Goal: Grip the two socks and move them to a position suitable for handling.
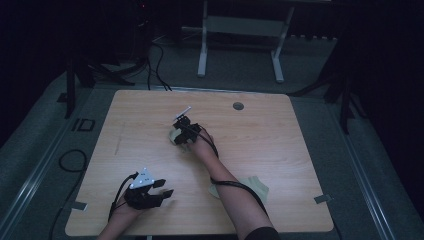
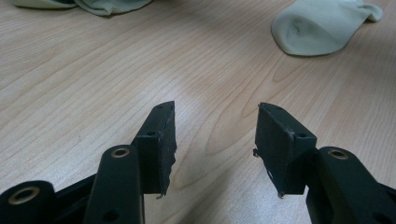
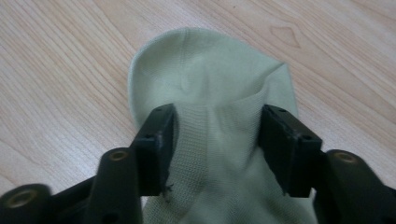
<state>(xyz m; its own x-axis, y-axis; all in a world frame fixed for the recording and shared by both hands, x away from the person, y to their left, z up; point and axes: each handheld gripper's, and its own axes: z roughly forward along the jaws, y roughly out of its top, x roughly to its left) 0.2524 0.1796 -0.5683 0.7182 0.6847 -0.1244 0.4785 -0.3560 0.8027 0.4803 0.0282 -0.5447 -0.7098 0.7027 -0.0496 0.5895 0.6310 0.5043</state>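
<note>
Table [image 1: 125, 115] left half and far right corner bare wood, free to pass; sock [image 1: 178, 136] mid-table under right gripper [image 1: 184, 131], 2nd sock [image 1: 255, 187] nr near edge block right side

Dim room — grey floor [image 1: 30, 125], wooden table [image 1: 280, 135], white-legged stand [image 1: 240, 30] behind.

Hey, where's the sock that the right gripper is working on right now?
In the high view the pale green sock lies near the middle of the table, under the right gripper; the second sock lies nearer the front edge by the person's forearm.
</note>
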